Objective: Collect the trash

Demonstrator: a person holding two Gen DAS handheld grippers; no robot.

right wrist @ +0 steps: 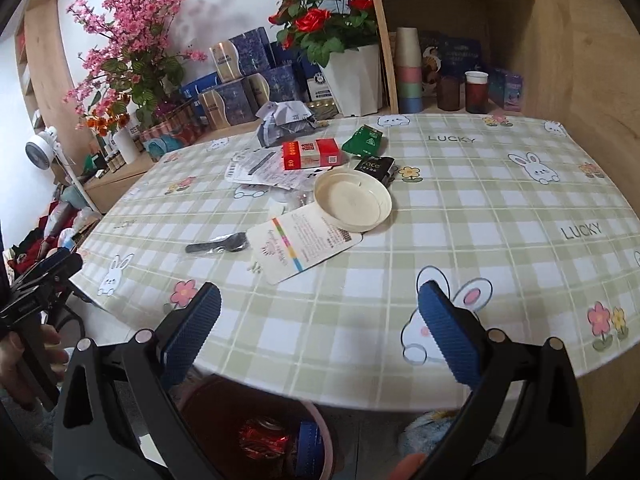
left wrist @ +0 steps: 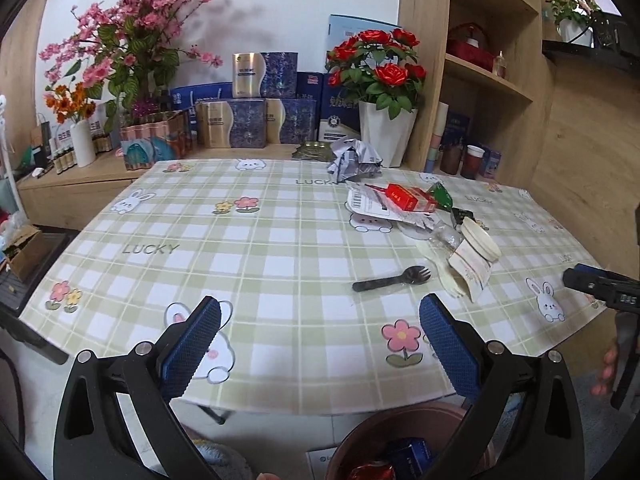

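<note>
Trash lies on the checked tablecloth [right wrist: 460, 216]: a black spork [left wrist: 394, 278], a white fork [left wrist: 444, 276], a printed card [right wrist: 304, 246], a cream lid [right wrist: 352, 196], a red box [right wrist: 310, 154], a green packet [right wrist: 364, 140], a black sachet [right wrist: 374, 167], receipts [right wrist: 252, 170] and crumpled paper [right wrist: 284, 120]. Below the table's near edge stands a brown bin [right wrist: 256, 436] holding red foil and a blue box. My left gripper [left wrist: 320, 336] is open and empty, hovering over the near edge. My right gripper [right wrist: 320, 322] is open too, nothing between its fingers, above the bin.
Red roses in a white pot [right wrist: 354, 80], pink blossoms [left wrist: 136, 40], blue and gold boxes [left wrist: 248, 120] and stacked cups [right wrist: 408, 68] line the wooden ledge behind the table. A shelf unit [left wrist: 488, 72] stands at the right. A hand [right wrist: 28, 344] shows at the left.
</note>
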